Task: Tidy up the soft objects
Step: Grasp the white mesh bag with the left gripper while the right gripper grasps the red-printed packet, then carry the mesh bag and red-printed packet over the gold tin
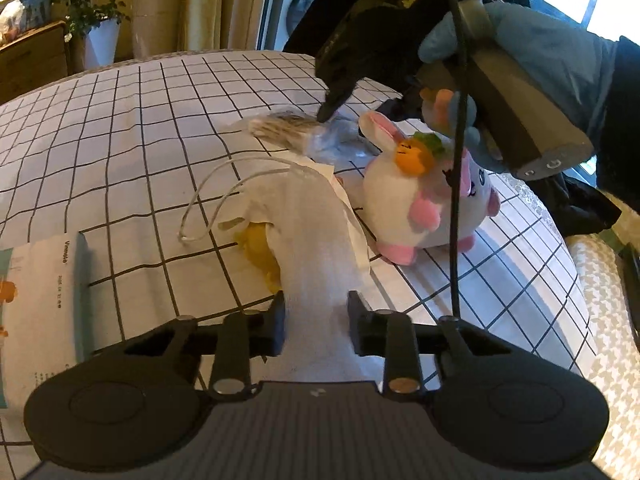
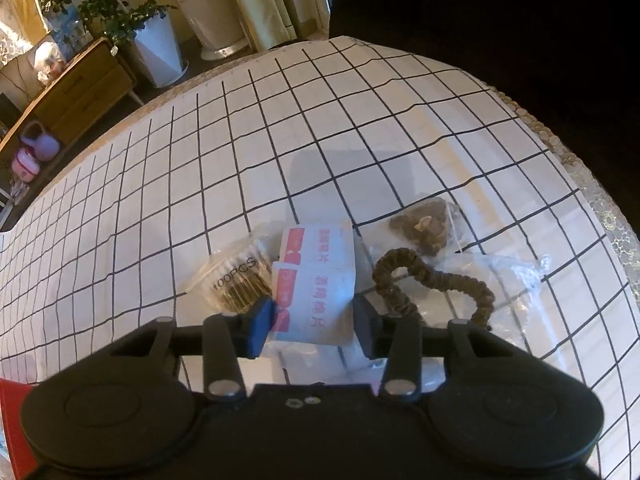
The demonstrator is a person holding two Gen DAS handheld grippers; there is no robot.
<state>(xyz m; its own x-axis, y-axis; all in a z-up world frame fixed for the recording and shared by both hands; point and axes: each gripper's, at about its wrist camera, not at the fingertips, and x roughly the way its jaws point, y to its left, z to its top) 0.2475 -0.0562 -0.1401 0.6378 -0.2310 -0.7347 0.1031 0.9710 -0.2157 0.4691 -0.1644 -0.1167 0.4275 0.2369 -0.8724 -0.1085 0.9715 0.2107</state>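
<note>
Now the left gripper (image 1: 316,326) pinches the white cloth bag (image 1: 316,240) on the checked table (image 1: 140,120) w/ the plush bunny (image 1: 416,204) beside it, & the right gripper (image 2: 314,322) closes on soft, light wipe packs (image 2: 316,280), best held mid-pack.

A grid-patterned cloth (image 2: 240,140) covers the table. Between the right jaws lie white sachets (image 2: 316,280), swab box (image 2: 236,276) left, brown scrunchie (image 2: 436,280) right. Beyond the left jaws lie a white bag (image 1: 316,232) and plush toy (image 1: 404,204).
</note>
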